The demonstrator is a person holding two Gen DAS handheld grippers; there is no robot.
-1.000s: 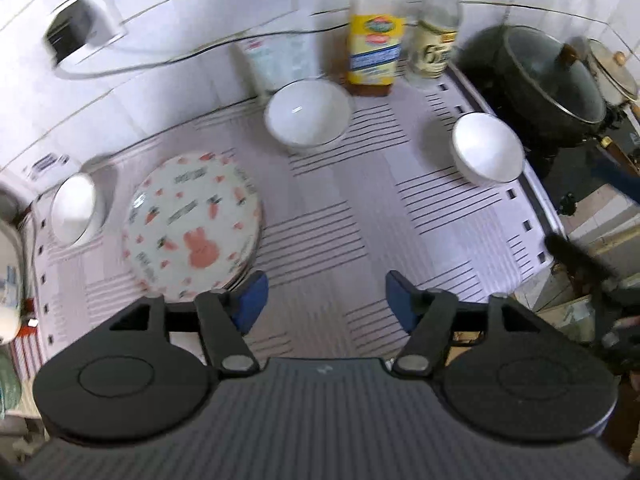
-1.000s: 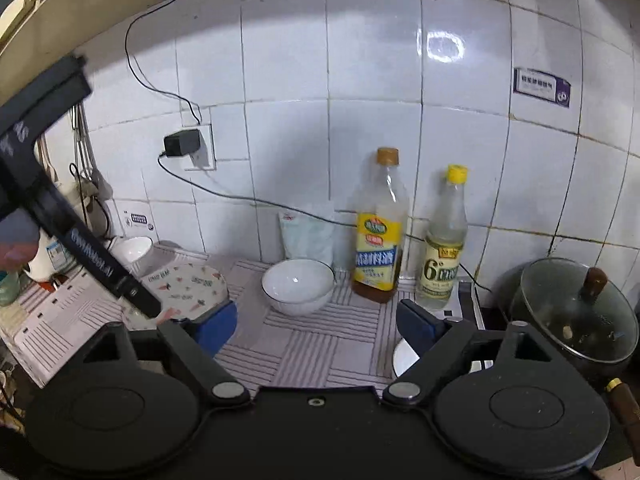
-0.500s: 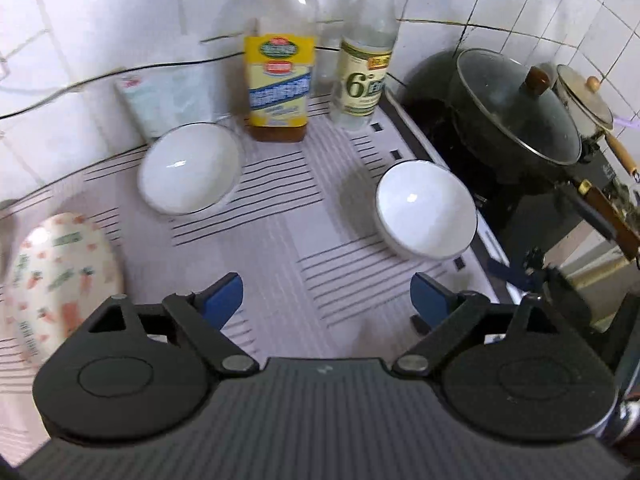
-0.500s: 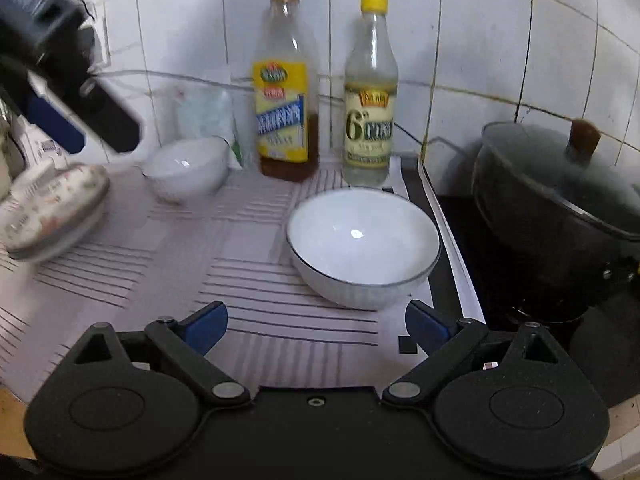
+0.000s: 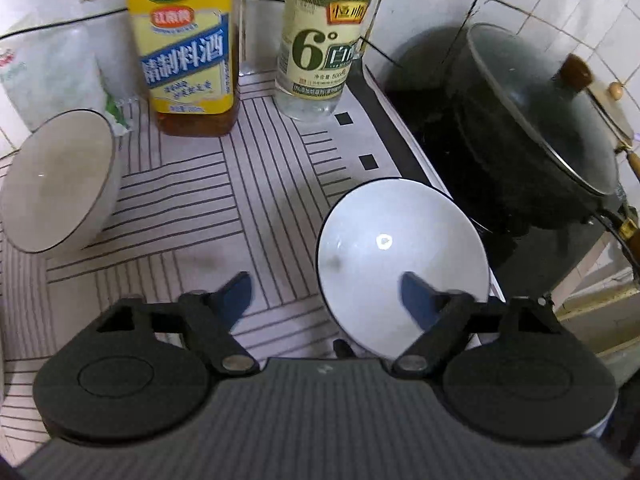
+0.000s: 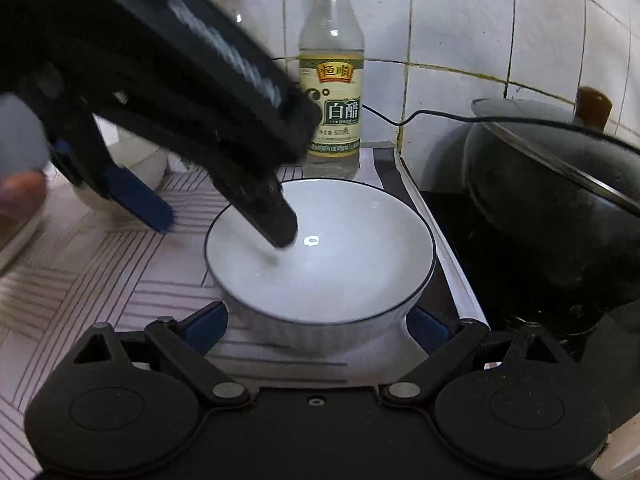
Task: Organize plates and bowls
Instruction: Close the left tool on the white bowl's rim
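A white bowl with a dark rim (image 5: 400, 240) (image 6: 320, 256) sits at the right end of the striped mat (image 5: 208, 208), by the stove. My left gripper (image 5: 326, 296) (image 6: 212, 220) straddles its left rim. One finger hangs inside the bowl, the other over the mat. Its jaws are closing, and the pads stand clear of the rim. My right gripper (image 6: 318, 326) stands wide open around the bowl's near wall. A second white bowl (image 5: 56, 184) rests at the mat's left, mostly hidden in the right wrist view.
Against the tiled wall stand a yellow-labelled bottle (image 5: 184, 48), a vinegar bottle (image 5: 320, 52) (image 6: 332, 92) and a white bag (image 5: 48, 72). A black pot with a glass lid (image 5: 540, 120) (image 6: 560, 200) fills the stove at right. A fingertip (image 6: 20, 196) shows at the left edge.
Both grippers dropped and closed in on the right-hand bowl. The left one swung right, away from the patterned plate, and now reaches into the bowl; its jaws widened, then narrowed.
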